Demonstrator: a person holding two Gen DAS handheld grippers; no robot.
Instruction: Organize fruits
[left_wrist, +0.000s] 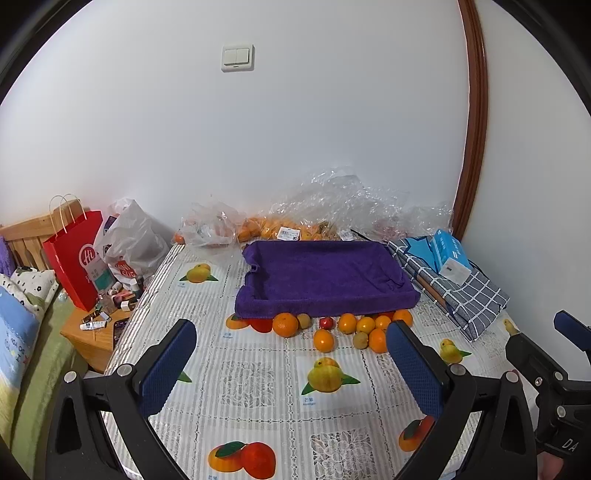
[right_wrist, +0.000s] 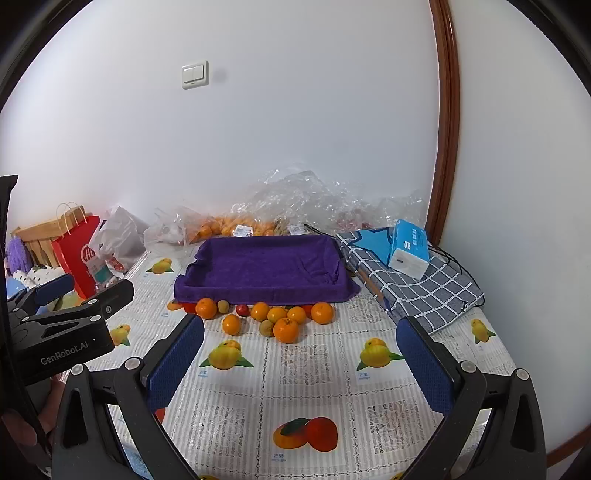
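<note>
Several oranges (left_wrist: 285, 325) (right_wrist: 286, 329), two small green-brown fruits (left_wrist: 361, 339) (right_wrist: 266, 328) and a small red fruit (left_wrist: 325, 323) (right_wrist: 242, 309) lie loose on the tablecloth in front of a tray lined with a purple towel (left_wrist: 325, 280) (right_wrist: 266, 271). The tray holds nothing. My left gripper (left_wrist: 291, 354) is open and empty, well short of the fruits. My right gripper (right_wrist: 301, 350) is open and empty, also short of them. Each gripper shows in the other's view, the right (left_wrist: 569, 373) and the left (right_wrist: 66, 325).
Clear plastic bags with more oranges (left_wrist: 273, 227) (right_wrist: 229, 226) lie behind the tray at the wall. A checked cloth with a blue tissue pack (left_wrist: 452, 258) (right_wrist: 410, 249) lies to the right. A red paper bag (left_wrist: 75, 258) and a nightstand stand at the left.
</note>
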